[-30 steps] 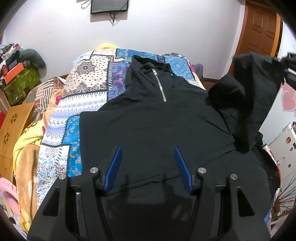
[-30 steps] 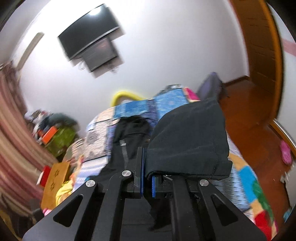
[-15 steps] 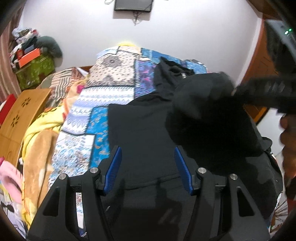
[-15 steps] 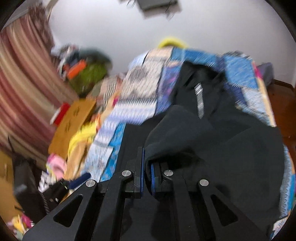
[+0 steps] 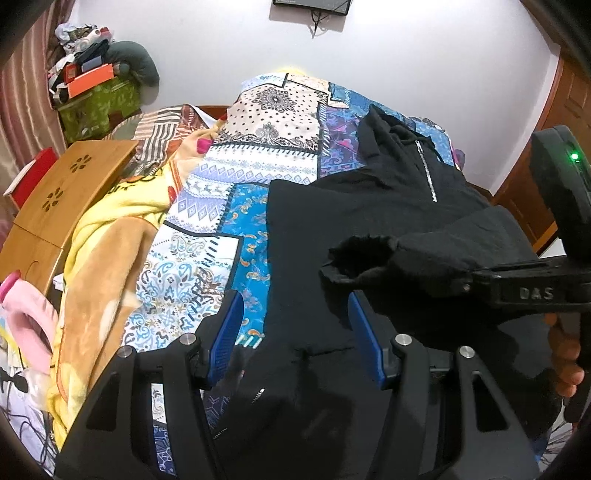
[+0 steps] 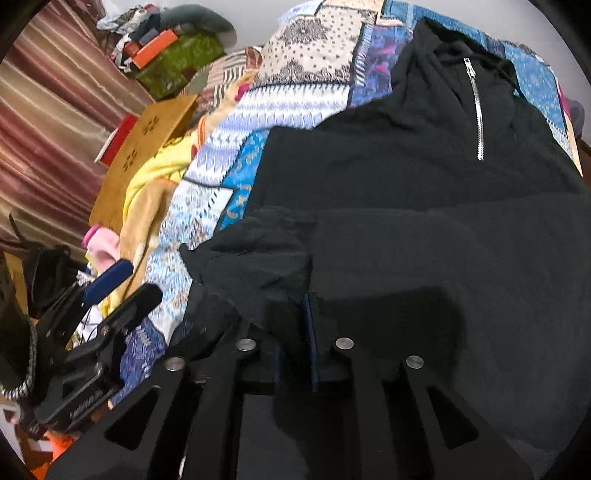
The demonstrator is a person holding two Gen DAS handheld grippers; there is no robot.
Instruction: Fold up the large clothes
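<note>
Raised letters "DAS": side of the right gripper [image 5: 532, 293]. Nothing else legible.

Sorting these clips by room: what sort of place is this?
Most likely a bedroom: a bed under a patchwork bedspread, a wall-mounted screen, and a black hoodie laid out on it.
</note>
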